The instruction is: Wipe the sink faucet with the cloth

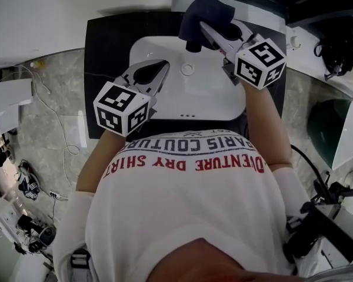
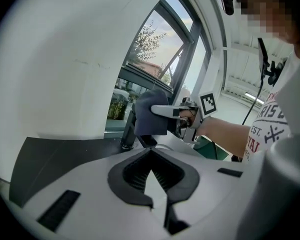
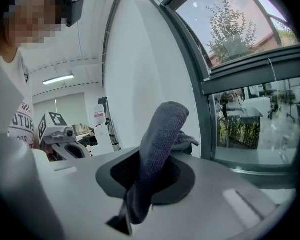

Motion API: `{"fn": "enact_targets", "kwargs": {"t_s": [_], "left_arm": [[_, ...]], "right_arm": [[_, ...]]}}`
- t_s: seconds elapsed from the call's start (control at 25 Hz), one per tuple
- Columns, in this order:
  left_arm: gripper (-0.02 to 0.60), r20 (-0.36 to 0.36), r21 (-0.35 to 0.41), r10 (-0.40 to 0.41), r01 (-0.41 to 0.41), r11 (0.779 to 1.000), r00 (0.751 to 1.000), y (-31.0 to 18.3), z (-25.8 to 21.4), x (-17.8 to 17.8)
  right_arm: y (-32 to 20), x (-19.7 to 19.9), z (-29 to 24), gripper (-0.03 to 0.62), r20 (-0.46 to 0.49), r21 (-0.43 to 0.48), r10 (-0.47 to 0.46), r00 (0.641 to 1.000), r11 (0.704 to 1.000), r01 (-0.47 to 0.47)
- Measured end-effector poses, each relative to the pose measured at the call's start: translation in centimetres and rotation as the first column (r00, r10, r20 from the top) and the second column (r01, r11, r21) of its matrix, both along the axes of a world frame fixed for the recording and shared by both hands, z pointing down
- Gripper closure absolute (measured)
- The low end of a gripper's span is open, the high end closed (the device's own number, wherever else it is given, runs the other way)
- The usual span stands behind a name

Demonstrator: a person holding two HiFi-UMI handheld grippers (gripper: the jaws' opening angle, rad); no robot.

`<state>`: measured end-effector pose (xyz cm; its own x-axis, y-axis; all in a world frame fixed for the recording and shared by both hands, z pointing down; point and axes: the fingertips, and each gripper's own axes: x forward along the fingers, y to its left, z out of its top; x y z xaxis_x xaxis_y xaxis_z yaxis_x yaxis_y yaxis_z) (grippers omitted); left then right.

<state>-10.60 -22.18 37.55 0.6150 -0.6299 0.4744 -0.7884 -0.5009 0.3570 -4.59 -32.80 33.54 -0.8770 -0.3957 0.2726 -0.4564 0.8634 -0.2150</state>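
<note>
A dark grey-blue cloth [image 1: 205, 12] lies draped over the black faucet [image 1: 193, 44] at the back of the white sink [image 1: 223, 106]. My right gripper [image 1: 203, 28] reaches in from the right and is shut on the cloth [image 3: 162, 134], which runs up between its jaws. In the left gripper view the cloth [image 2: 151, 113] covers the faucet's top, and only the faucet's black base [image 2: 127, 140] shows. My left gripper [image 1: 159, 70] hovers over the left of the basin, shut and holding nothing, with its tips [image 2: 151, 155] pointing at the faucet.
The sink sits in a black countertop [image 1: 106, 51] with a white wall to the left and a window [image 3: 250, 109] behind. A round drain [image 1: 187, 69] lies in the basin. A person's torso in a white shirt [image 1: 182, 210] fills the near side.
</note>
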Motion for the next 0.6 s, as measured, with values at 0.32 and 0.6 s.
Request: {"fn": "enact_targets", "kwargs": {"t_s": [0.32,0.6], "left_arm": [[0.581,-0.005,-0.013,-0.027,0.026,1.0,1.0,-0.9,0.6,-0.5],[0.581,-0.008,-0.026,-0.048,0.047,0.999,0.999,-1.1,1.3,-1.1]], "right_arm": [[-2.0,0.2,0.2,0.543,0.046,-0.086,0.014,0.999,0.996,-0.01],[-4.8,0.2,0.4,0.543,0.038,-0.082,0.04,0.998,0.996,-0.037]]}}
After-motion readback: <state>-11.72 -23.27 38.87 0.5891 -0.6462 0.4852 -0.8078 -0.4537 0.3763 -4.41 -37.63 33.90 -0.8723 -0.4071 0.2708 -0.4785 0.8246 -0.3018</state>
